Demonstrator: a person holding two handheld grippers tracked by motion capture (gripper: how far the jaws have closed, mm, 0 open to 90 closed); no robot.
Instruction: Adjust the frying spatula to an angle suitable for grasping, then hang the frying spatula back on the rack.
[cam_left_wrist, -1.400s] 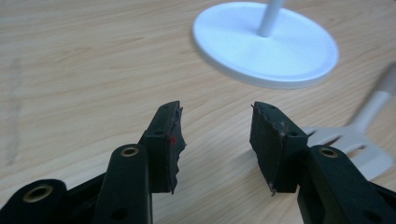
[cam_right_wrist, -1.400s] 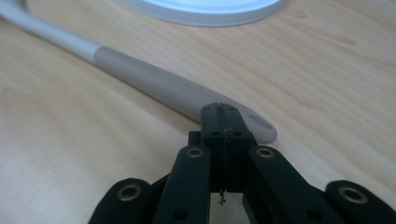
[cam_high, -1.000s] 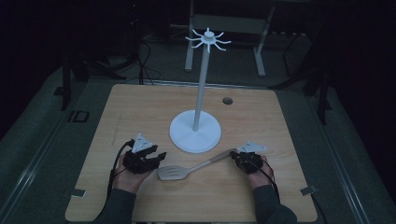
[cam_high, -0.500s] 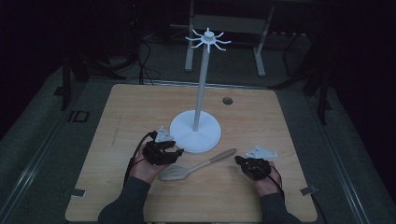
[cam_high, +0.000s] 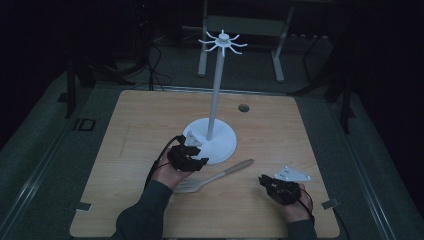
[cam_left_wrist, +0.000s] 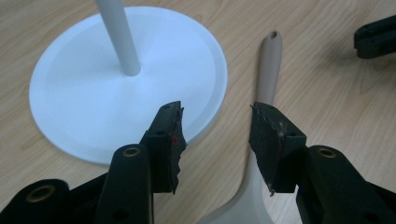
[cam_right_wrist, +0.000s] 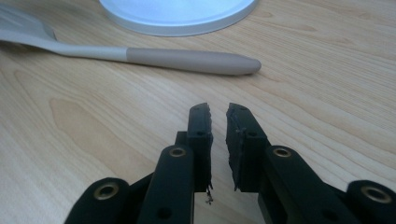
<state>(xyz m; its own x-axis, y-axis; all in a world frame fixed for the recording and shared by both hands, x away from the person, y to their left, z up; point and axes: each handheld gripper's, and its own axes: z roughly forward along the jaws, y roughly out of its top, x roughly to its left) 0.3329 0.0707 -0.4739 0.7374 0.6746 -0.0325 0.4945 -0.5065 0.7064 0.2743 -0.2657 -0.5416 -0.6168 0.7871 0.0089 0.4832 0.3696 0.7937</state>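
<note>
The fingers (cam_left_wrist: 170, 135) of the left gripper (cam_left_wrist: 217, 133) stand spread with nothing pinched between them; they hang over the bare wood just beside the rim of the white round-based hook stand (cam_left_wrist: 93, 88). The pale grey spatula with a beige handle (cam_left_wrist: 268, 65) runs under the right-hand finger, so this gripper looks lined up to take the neck of the tool, above the blade, rather than the far handle end.

The right gripper (cam_right_wrist: 218, 128) has just been opening: its fingers (cam_right_wrist: 201, 135) are parted by a narrow gap, nothing is between them, and they sit clear of the spatula's handle, which lies across the wooden table (cam_right_wrist: 327, 93) between this gripper and the stand's base. That reads as a let-go, leaving the handle free.

In the high view the spatula (cam_high: 220, 176) lies flat on the table just in front of the stand (cam_high: 215, 140), its blade towards the person and its handle pointing away to the right. The left gripper (cam_high: 197, 160) hovers over the base's near edge; the right gripper (cam_high: 272, 186) is well off to the right of the stand. The stand's hooks (cam_high: 222, 42) sit high on the pole, and the holed handle tip suggests hanging is the aim.
</note>
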